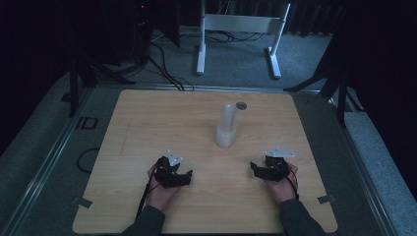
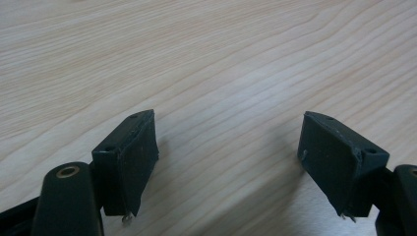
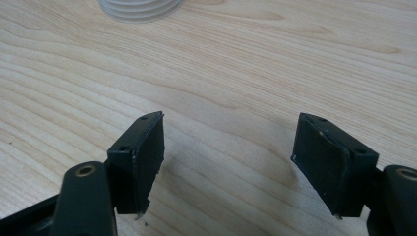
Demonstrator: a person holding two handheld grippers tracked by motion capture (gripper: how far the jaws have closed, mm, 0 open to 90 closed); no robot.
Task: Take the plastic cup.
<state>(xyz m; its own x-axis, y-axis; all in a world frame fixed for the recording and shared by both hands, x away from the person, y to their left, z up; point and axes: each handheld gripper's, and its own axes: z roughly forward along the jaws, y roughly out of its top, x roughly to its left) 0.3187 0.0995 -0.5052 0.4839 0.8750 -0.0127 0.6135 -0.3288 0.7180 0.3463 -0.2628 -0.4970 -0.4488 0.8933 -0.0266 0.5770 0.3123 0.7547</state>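
Translucent ribbed cup stack (image 1: 226,126), pale woodgrain table (image 1: 147,128), matte black hand-held grippers spread.

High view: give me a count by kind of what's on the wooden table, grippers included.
Clear plastic cup stacks: 1
Small dark round discs: 1
Grippers: 2, left gripper and right gripper, both open
Total: 4

"ID" in dark letters on the grey floor mat (image 1: 86,123), left of the table (image 1: 147,118)
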